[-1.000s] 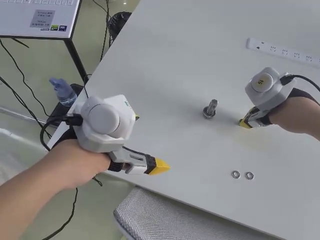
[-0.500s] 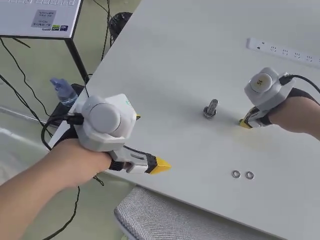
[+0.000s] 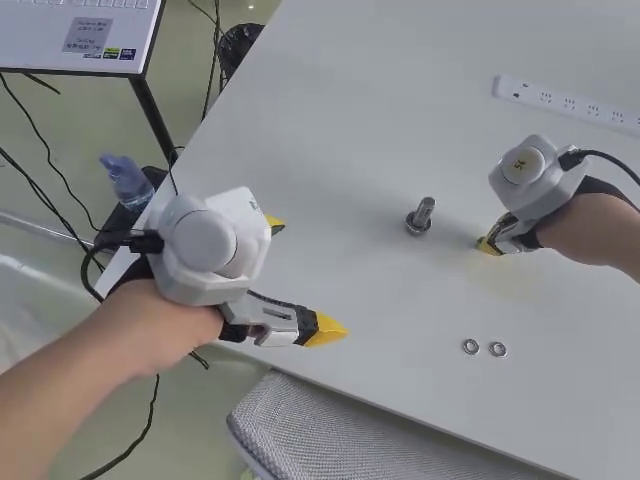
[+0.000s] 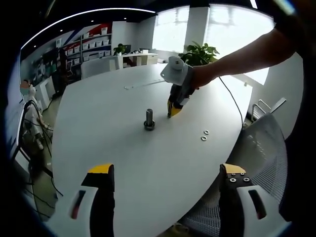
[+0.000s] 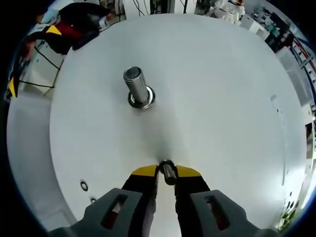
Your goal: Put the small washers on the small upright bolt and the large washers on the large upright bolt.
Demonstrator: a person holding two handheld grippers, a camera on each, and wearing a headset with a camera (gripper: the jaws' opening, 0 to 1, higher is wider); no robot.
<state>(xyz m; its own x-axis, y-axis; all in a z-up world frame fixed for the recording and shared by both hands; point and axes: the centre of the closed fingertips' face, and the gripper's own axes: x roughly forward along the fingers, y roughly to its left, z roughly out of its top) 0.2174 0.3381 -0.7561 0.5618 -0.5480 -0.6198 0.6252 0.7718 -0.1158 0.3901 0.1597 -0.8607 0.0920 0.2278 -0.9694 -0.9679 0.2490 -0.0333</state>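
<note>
The large bolt [image 3: 421, 217] stands on the table [image 3: 350, 120]. Just right of it, my right gripper [image 3: 490, 243] meets the tabletop with the small bolt [image 5: 167, 171] between its jaws. Two washers [image 3: 471, 347] lie side by side, nearer me. The power strip [image 3: 565, 103] lies far right. My left gripper [image 3: 300, 277] is over the near left edge.

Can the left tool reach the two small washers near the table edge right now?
Probably yes. The left tool is open, and bare white table lies between it and the two small silver washers. The right tool, shut on a small dark bolt, sits farther back, out of that path.
</note>
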